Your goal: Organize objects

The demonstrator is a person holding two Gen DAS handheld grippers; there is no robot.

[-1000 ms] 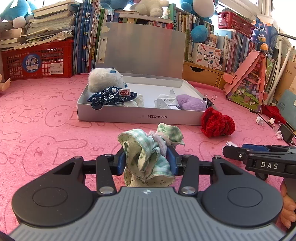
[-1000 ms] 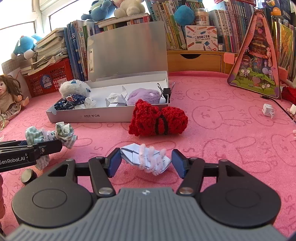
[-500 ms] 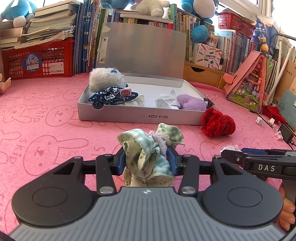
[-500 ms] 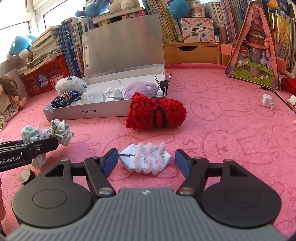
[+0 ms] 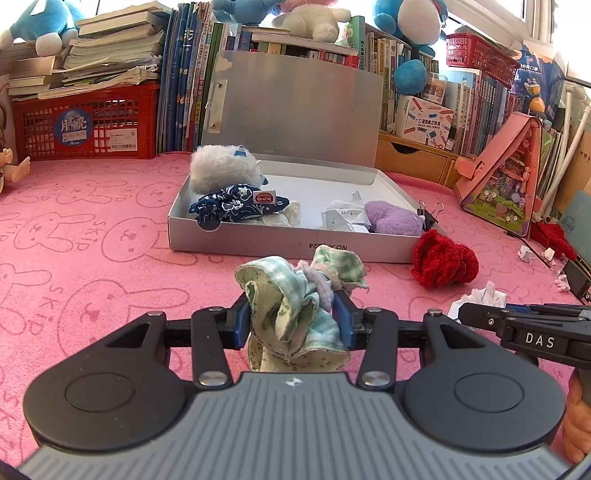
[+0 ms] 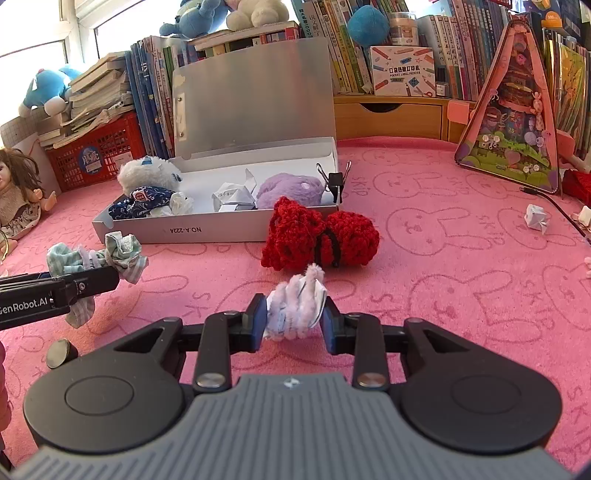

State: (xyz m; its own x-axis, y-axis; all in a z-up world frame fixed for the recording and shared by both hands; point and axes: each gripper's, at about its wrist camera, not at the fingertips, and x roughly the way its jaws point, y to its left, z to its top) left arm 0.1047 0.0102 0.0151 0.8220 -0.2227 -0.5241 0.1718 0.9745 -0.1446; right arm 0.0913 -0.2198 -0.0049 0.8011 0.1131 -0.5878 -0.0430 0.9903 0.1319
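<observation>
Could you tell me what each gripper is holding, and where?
Left gripper pinches the green cloth mid-bundle; right gripper pinches the folded paper by its sides.

Pink bunny-print carpet [image 6: 461, 236] covers floor. Packed bookshelves [image 6: 436, 40] line back wall, upright books [image 5: 184, 81] crammed beside leaning paper stacks [image 5: 96, 48]. Red plastic crate [image 5: 85, 122] sits at left under piles. Low wooden drawer unit [image 6: 391, 114] stands beneath shelves. Plush toys [image 5: 314, 18] perch on top. Bright daylight floods through windows [image 6: 29, 33] at both corners.
</observation>
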